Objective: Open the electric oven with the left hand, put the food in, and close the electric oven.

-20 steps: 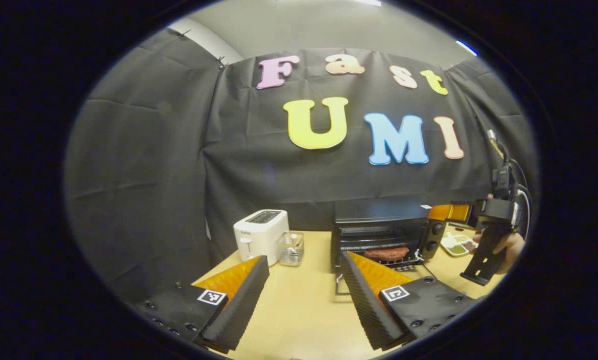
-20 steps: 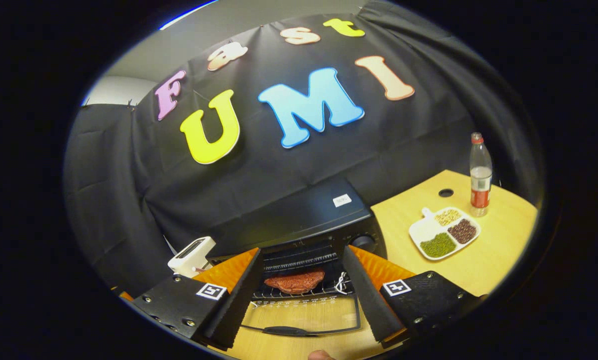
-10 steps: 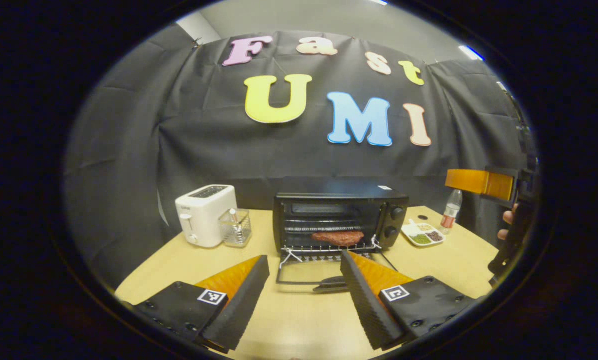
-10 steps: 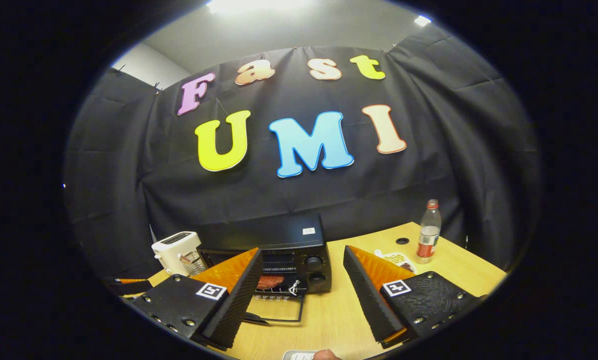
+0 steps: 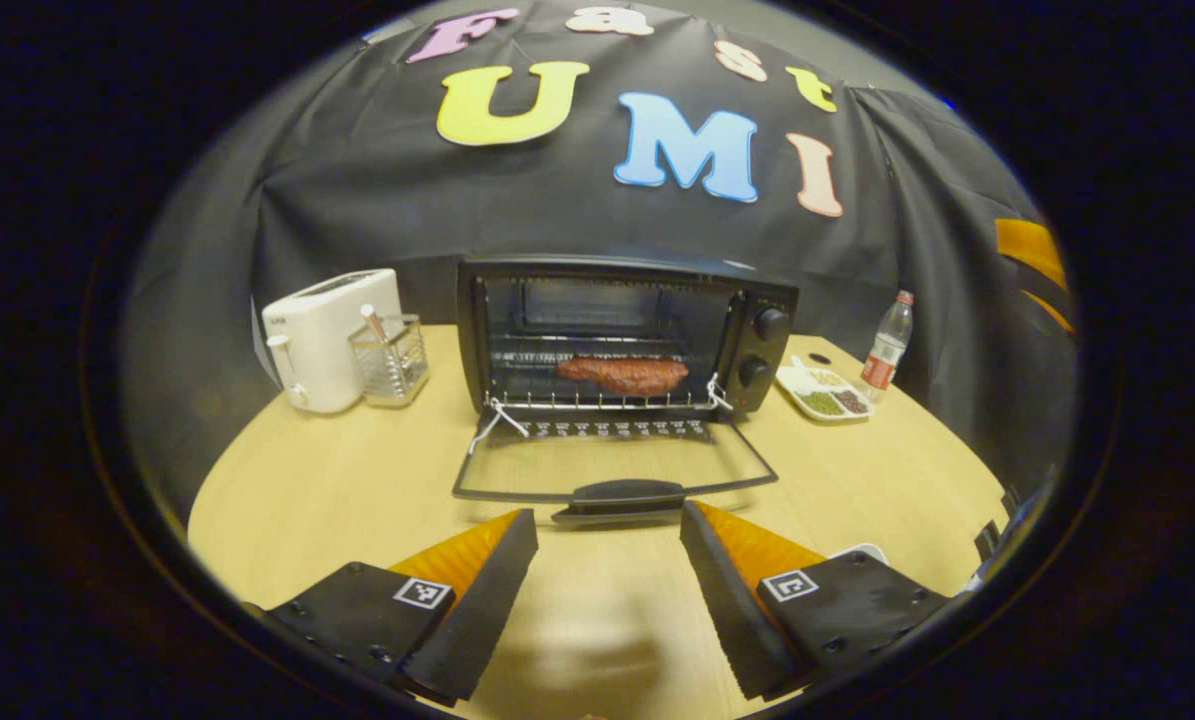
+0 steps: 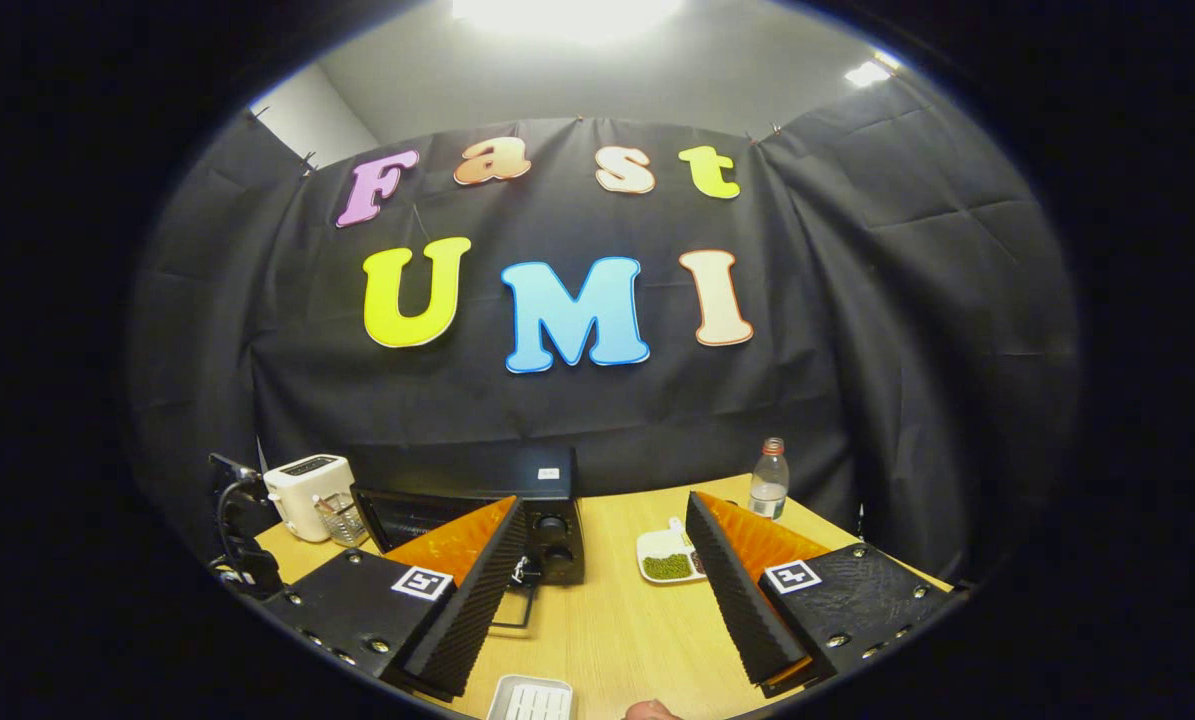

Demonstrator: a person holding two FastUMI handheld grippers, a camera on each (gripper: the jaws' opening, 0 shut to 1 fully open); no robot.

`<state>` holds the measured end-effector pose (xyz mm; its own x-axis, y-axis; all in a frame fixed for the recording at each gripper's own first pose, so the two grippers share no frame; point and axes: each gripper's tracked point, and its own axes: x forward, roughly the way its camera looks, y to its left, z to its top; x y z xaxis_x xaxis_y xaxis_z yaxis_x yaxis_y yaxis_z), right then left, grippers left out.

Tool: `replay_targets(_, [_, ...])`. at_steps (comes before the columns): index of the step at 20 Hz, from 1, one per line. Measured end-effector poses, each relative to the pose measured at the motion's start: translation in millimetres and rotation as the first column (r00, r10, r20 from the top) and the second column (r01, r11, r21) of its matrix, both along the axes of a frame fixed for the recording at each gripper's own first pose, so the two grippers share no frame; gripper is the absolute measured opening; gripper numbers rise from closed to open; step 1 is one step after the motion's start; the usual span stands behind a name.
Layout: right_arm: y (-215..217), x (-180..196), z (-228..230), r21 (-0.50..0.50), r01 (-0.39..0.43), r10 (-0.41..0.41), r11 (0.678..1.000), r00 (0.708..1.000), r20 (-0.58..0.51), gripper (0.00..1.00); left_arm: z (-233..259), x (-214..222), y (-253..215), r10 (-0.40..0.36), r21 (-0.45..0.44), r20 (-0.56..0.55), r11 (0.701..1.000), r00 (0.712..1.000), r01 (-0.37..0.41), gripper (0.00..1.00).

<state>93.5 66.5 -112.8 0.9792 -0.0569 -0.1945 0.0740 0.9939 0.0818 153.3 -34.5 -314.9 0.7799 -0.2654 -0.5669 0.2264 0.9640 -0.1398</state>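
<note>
Food [image 5: 622, 375] sits inside the oven [image 5: 625, 335]; my left tool [image 5: 607, 580], spread and empty, faces the lowered door's handle [image 5: 619, 495] for closing.

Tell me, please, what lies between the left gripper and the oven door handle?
Nothing: in the left gripper view, bare table separates the left gripper from the handle of the lowered oven door.

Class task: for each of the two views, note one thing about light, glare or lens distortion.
Left gripper view: the fisheye bends the table edge into a curve, and a soft shadow lies on the wood between the open jaws. Right gripper view: a ceiling light burns out to white glare.
</note>
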Motion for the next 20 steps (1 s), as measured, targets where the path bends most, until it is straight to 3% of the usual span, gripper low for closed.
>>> replay_targets(10, [-39.8,-21.7,-5.9,-0.062,0.113,-0.116,0.992,0.992,-0.043,0.97,-69.0,22.2,-28.1,-0.036,0.043,-0.153,0.998,0.988,0.043,1.00])
replay_targets(13, [-46.1,-25.4,-3.8,-0.085,0.125,-0.129,0.989,0.991,-0.047,0.98,-77.0,28.8,-30.9,-0.022,0.060,-0.155,0.998,0.988,0.032,0.97])
replay_targets(20, [-44.4,-24.0,-2.0,-0.099,0.110,-0.115,0.989,0.992,-0.046,0.98,-72.0,29.5,-30.6,0.017,0.072,-0.121,0.997,0.993,-0.008,1.00])
